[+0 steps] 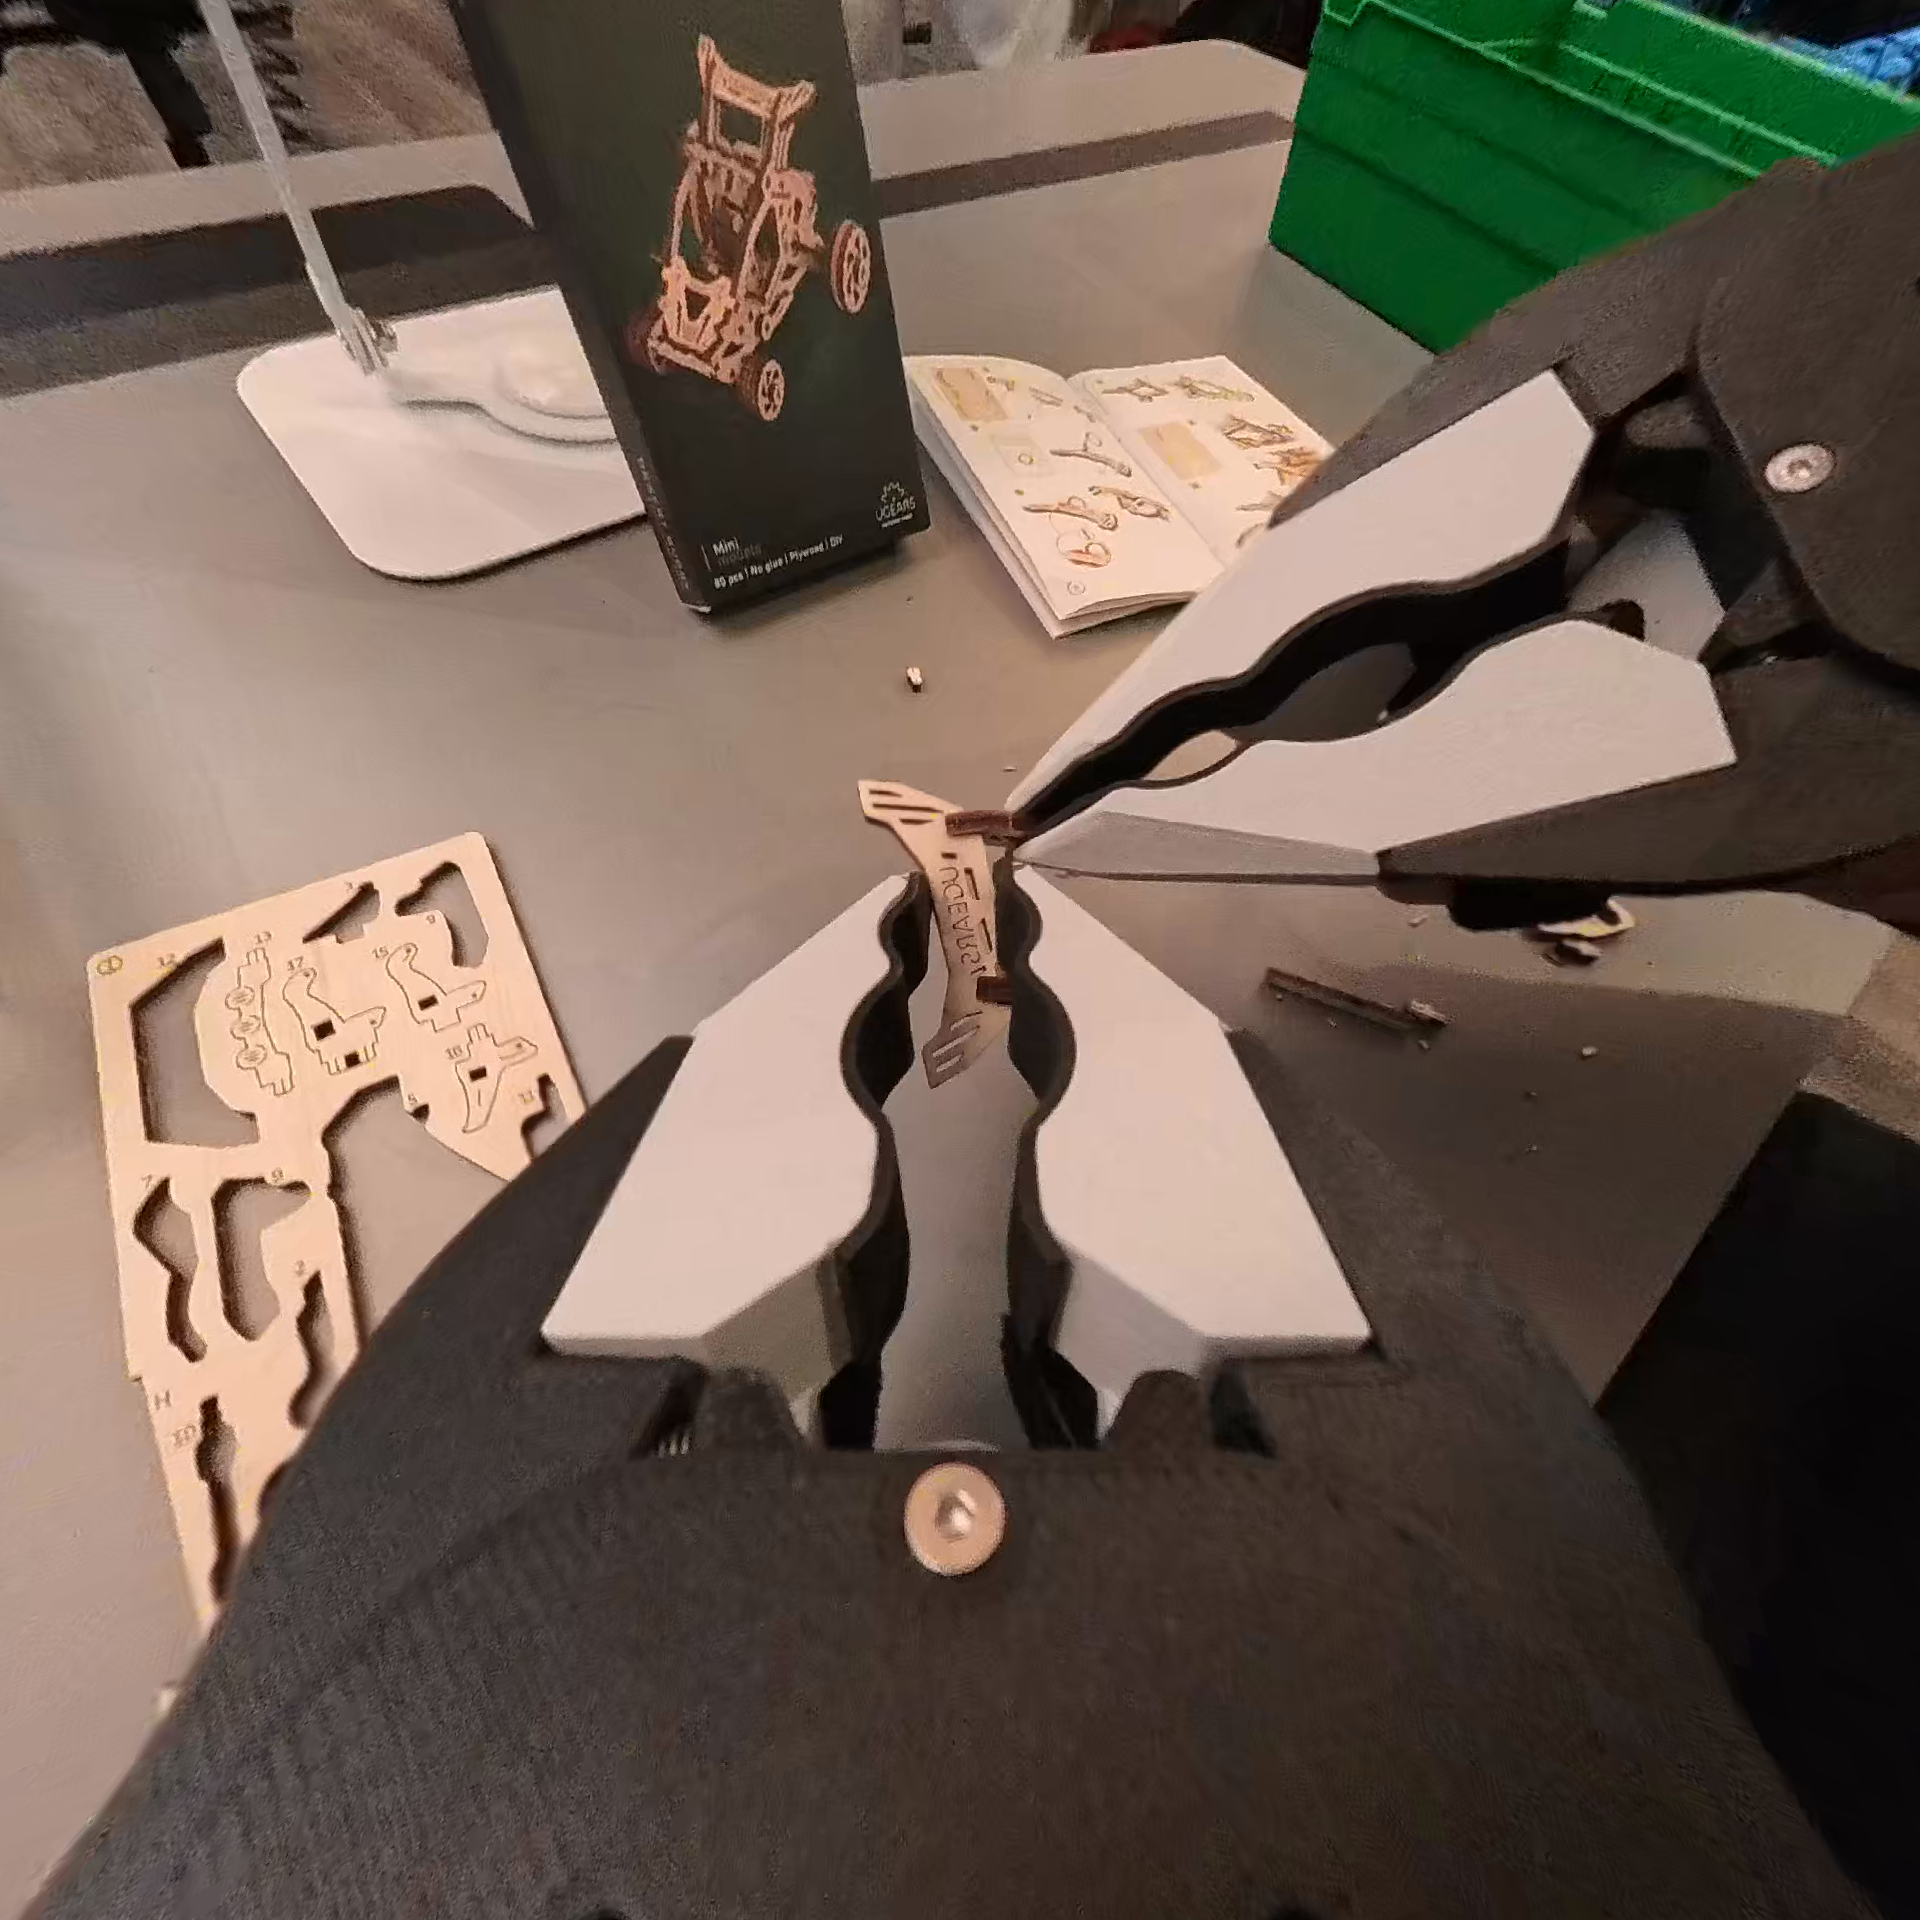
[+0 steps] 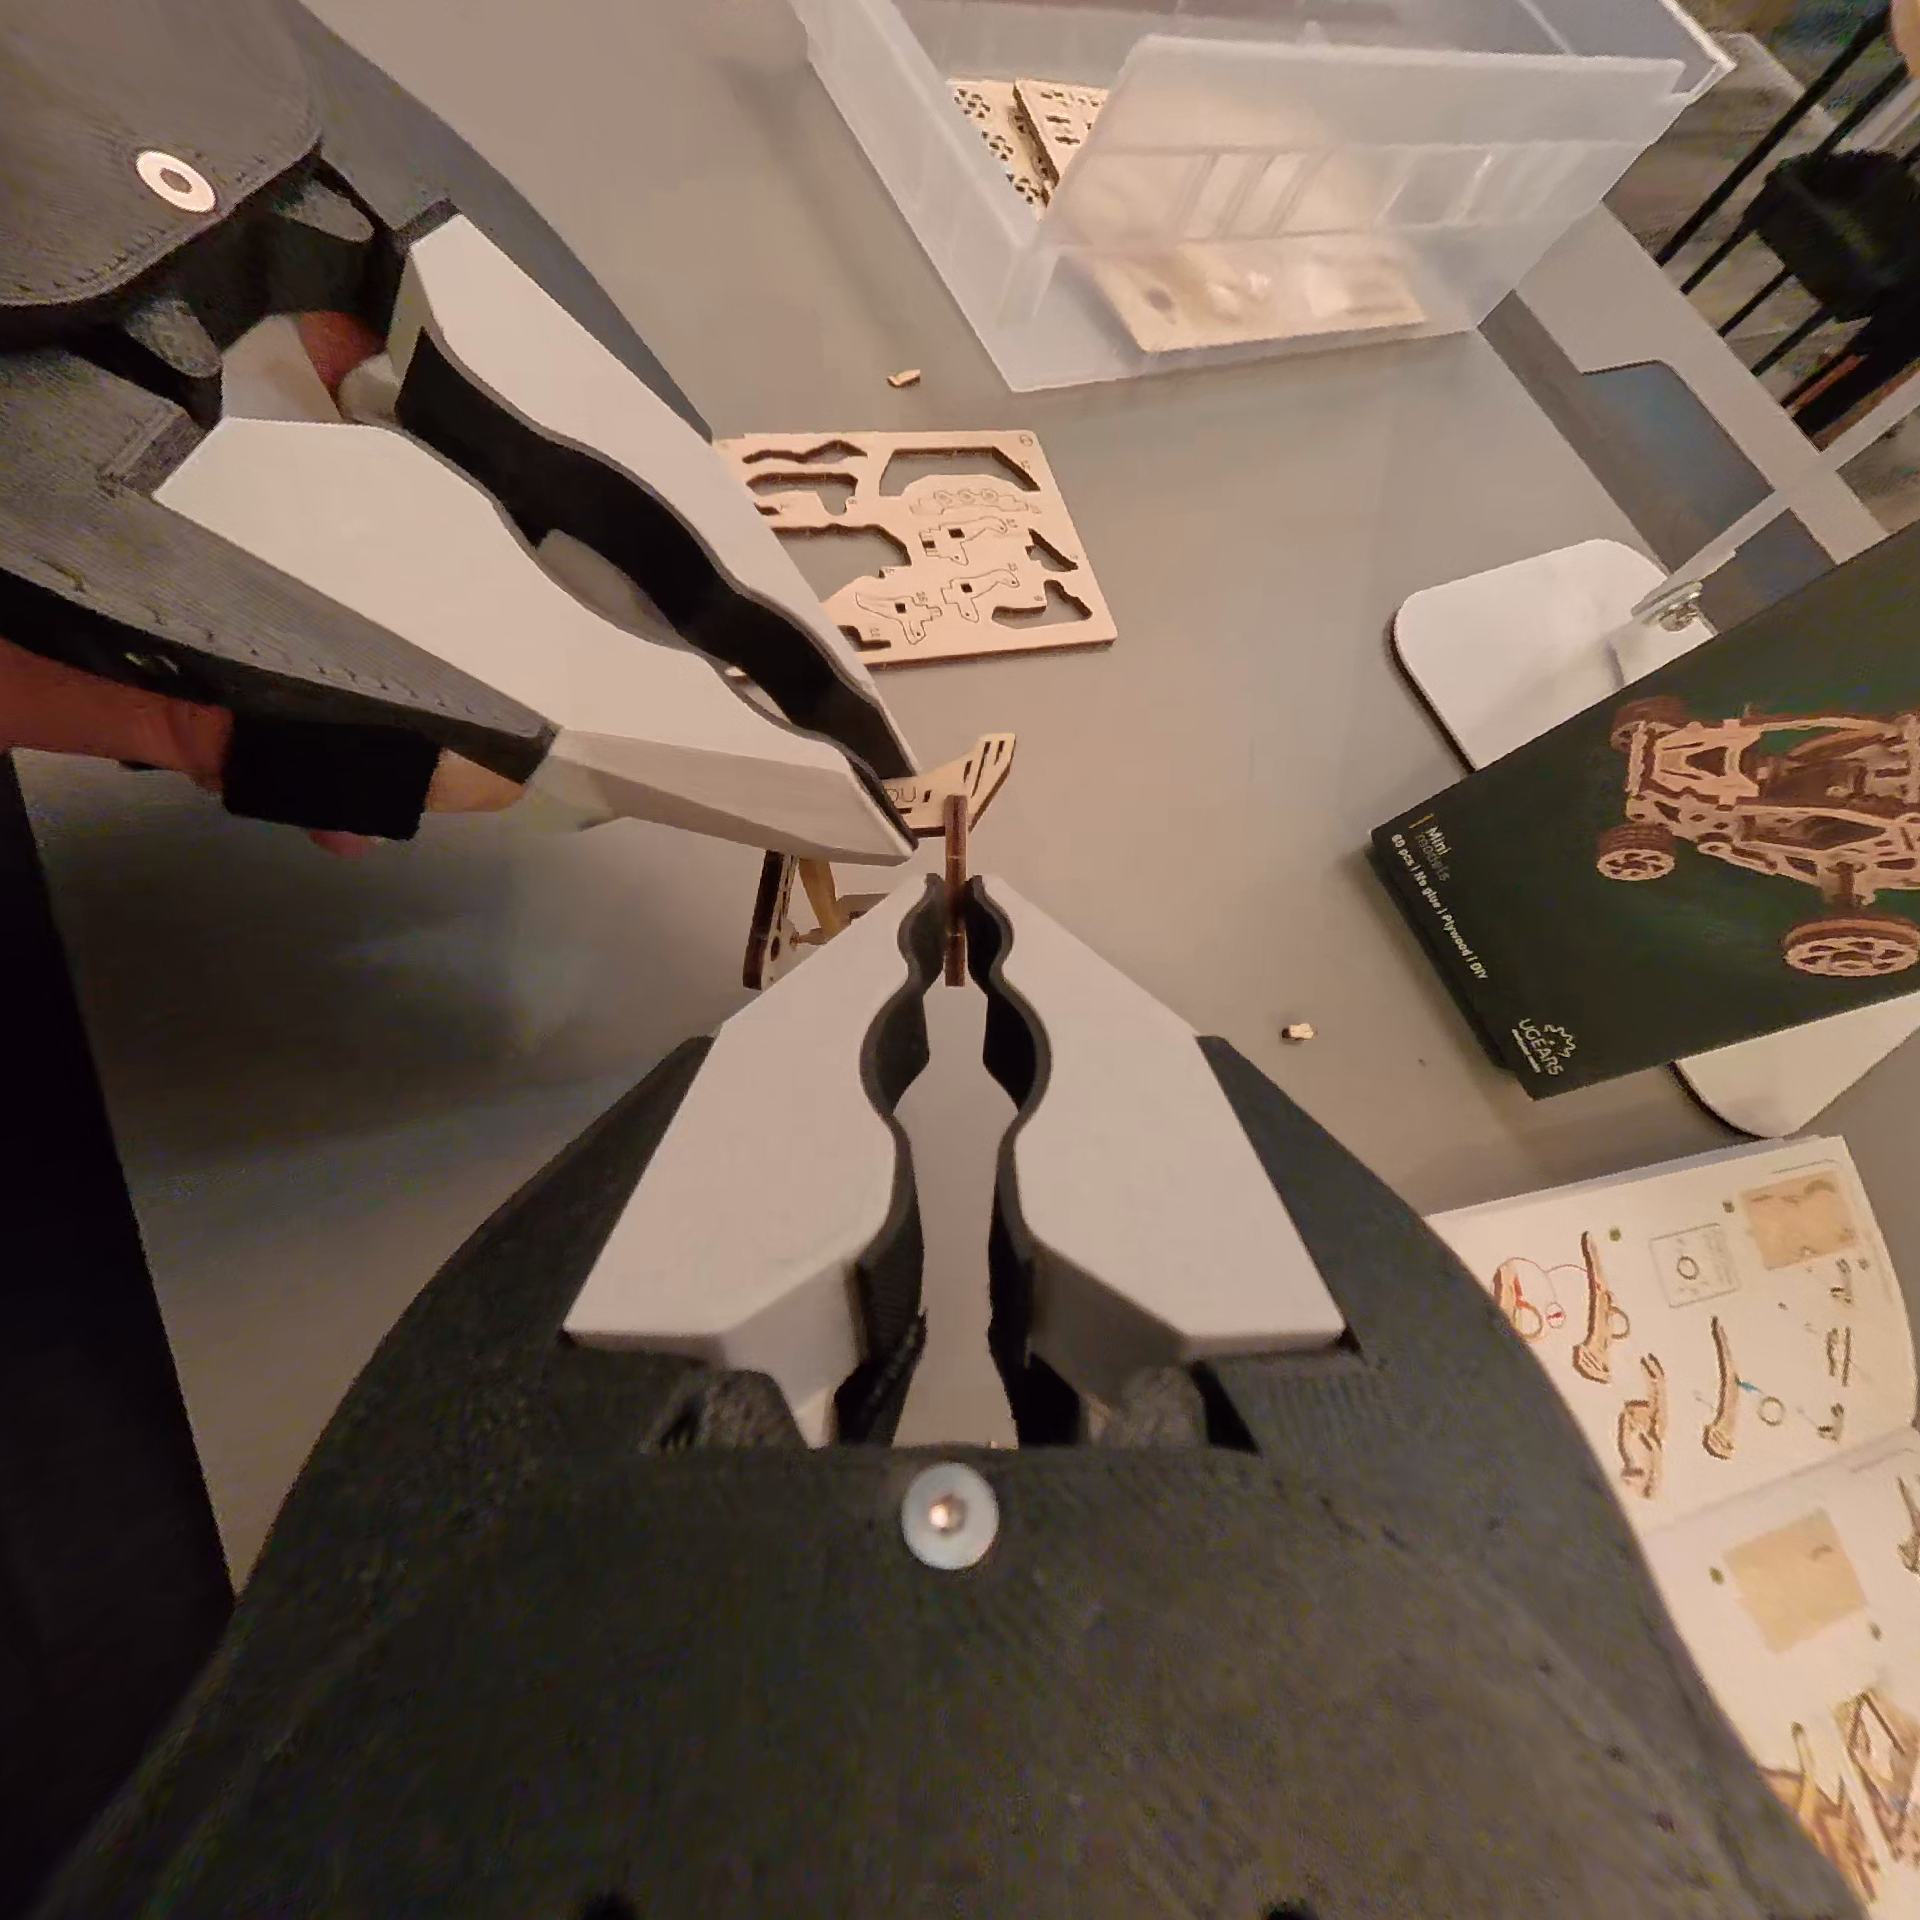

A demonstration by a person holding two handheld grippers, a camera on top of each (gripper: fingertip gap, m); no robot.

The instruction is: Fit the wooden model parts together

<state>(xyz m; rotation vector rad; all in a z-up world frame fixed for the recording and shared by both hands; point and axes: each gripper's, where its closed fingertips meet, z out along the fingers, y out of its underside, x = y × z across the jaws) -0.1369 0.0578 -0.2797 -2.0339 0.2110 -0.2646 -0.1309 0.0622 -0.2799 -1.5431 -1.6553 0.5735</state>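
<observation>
My left gripper (image 1: 958, 883) is shut on a thin curved wooden strip (image 1: 961, 940) and holds it upright above the grey table (image 1: 623, 727). My right gripper (image 1: 1013, 836) comes in from the right, shut on a small dark wooden piece (image 1: 977, 826) whose end meets a slot near the strip's top. In the right wrist view my right gripper (image 2: 953, 883) pinches that piece (image 2: 954, 831) edge-on. The left gripper (image 2: 902, 810) reaches in from the upper left with the strip (image 2: 977, 764). A partly built wooden frame (image 2: 779, 925) lies on the table below, mostly hidden.
A plywood parts sheet (image 1: 312, 1091) (image 2: 935, 551) lies flat. A dark model box (image 1: 727, 312) (image 2: 1683, 883), an open instruction booklet (image 1: 1112, 468) (image 2: 1714, 1403), a white stand base (image 1: 436, 436), a green crate (image 1: 1558, 135) and a clear bin (image 2: 1247, 187) ring the work area. Small offcuts (image 1: 1351, 1003) lie nearby. Only a small space, under 4 cm, lies between the two pairs of fingers.
</observation>
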